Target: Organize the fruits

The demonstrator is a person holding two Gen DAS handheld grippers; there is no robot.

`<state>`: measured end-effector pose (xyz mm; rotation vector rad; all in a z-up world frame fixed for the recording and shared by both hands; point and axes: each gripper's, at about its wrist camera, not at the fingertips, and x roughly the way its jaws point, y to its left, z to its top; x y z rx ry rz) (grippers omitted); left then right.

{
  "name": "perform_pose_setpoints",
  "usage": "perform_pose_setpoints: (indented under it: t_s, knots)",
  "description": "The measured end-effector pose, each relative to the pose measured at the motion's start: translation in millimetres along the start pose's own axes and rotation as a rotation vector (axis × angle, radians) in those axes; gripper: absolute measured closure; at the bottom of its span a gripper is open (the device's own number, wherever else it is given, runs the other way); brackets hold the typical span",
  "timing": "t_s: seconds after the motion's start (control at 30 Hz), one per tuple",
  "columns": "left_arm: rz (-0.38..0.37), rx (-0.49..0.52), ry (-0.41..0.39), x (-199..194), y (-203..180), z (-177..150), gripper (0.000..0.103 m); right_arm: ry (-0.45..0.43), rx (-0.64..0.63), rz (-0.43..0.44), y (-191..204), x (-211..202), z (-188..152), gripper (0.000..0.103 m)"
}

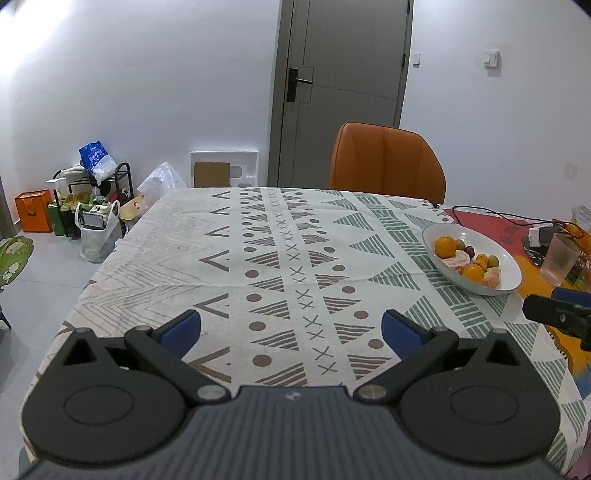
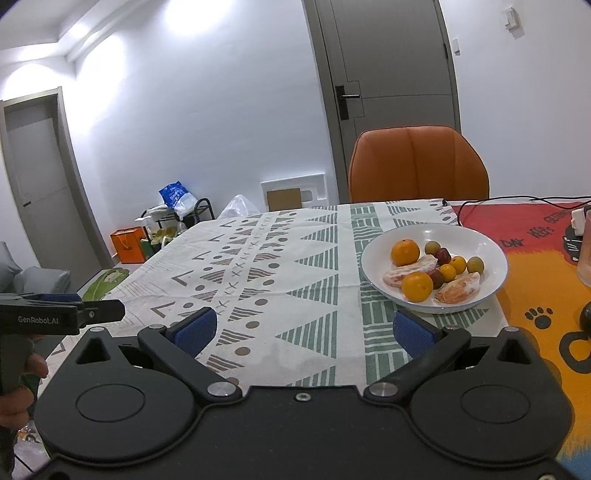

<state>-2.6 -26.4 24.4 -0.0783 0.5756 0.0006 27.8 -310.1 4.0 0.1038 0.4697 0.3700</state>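
Cool, even indoor light; glare blooms on the wall [image 2: 192, 22] above. Frames are sharp, with fisheye bending and dark corners.

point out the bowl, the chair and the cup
bowl [image 2: 476, 236]: right wrist view, bare far inner wall
chair [image 2: 417, 166]: right wrist view, middle of backrest
cup [image 1: 559, 258]: left wrist view, middle of side wall

You've got a glossy white bowl [image 2: 487, 258], ceramic by the look of it, on a matt woven tablecloth [image 2: 295, 258]. Left gripper [image 1: 291, 332] and right gripper [image 2: 304, 330]: matt black plastic, blue rubbery pads [image 2: 195, 328], bare metal pivot pins. Chair [image 2: 417, 166] is smooth orange leather-look. Cup [image 1: 561, 258] is frosted, possibly plastic.
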Motion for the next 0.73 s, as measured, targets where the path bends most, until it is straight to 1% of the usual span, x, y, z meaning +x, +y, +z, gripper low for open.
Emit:
perform_pose_setpoints:
  t_s: [0.3,0.73]
  knots:
    - [0.009,0.0,0.012,1.4,2.7,2.9,0.0,-0.002,-0.007,-0.012,0.1,0.5,-3.6,0.0]
    - [-0.006,0.019,-0.002,-2.6,-0.4,2.9,0.0,-0.004,-0.022,-0.012,4.7,1.5,-4.5,0.0]
